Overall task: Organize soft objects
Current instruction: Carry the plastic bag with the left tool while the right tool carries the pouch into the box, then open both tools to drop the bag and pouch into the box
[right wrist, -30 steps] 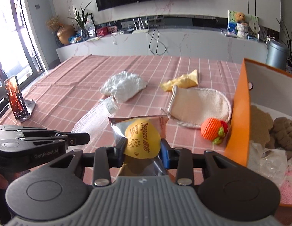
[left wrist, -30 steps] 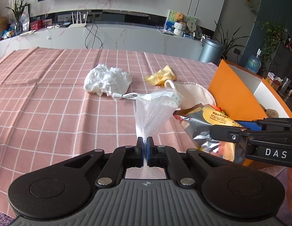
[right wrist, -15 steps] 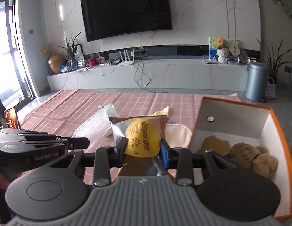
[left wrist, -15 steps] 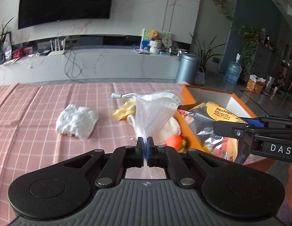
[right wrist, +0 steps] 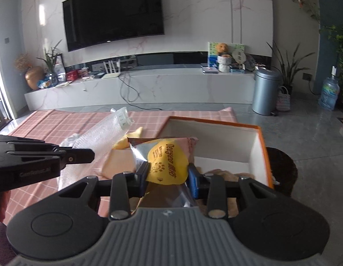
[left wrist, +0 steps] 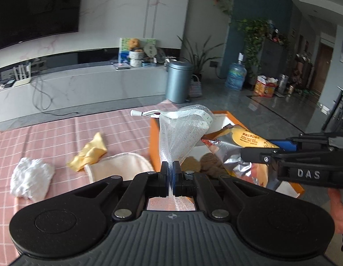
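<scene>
Left wrist view: sits just behind the left gripper (left wrist: 170,173), angled down over the table (left wrist: 49,141), facing the TV wall. Right wrist view: same setup behind the right gripper (right wrist: 168,173), same wall ahead. Shared: orange box (left wrist: 154,137) (right wrist: 263,153), grey bin (left wrist: 179,82) (right wrist: 265,92) (each view catches the other gripper at its edge).

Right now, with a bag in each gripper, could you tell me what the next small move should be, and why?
Probably carry both a little further over the orange box and lower them before opening. The left gripper is shut on the mesh bag, the right gripper on the snack packet, and both loads already hang near the box's open top, where brown soft toys lie.
</scene>
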